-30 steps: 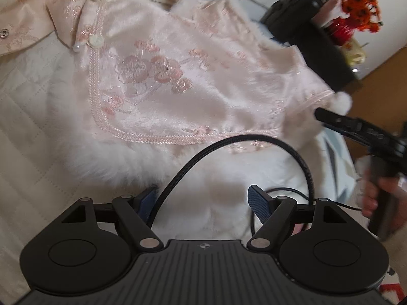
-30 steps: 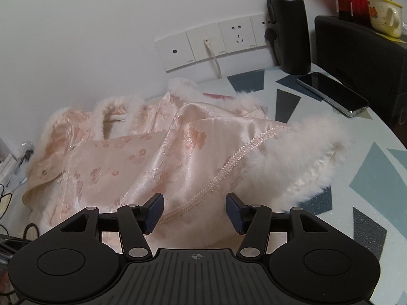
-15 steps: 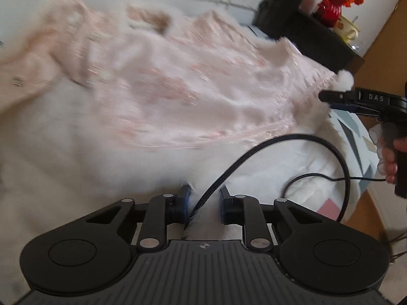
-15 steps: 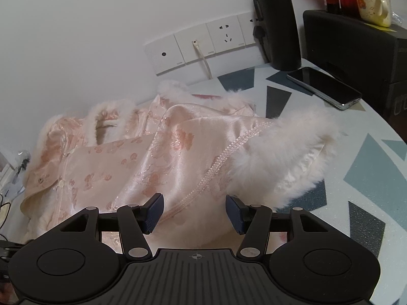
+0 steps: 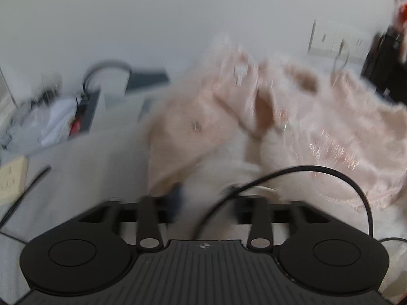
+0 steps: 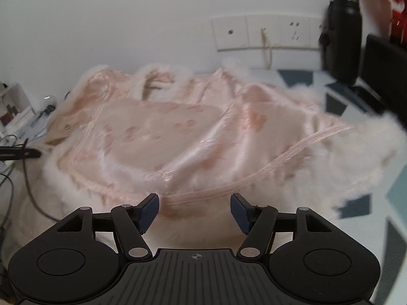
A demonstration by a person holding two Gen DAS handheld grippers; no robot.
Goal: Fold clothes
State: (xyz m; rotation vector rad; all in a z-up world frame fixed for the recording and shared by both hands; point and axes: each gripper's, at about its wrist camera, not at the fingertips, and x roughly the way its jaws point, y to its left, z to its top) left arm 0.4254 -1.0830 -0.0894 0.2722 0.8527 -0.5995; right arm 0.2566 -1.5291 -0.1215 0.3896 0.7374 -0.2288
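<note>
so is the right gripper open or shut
Open: the right gripper shows its blue-padded fingers wide apart, holding nothing, near the pink fur-trimmed satin jacket.

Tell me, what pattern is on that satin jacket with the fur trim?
Darker pink blossoms on the pale pink satin jacket; clearest from the right wrist.

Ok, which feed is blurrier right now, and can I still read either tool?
Left wrist view: heavy motion smear over the pink garment; left tool unreadable. Right wrist view: much sharper, only mild blur at the fur trim; right tool clearly open.
</note>
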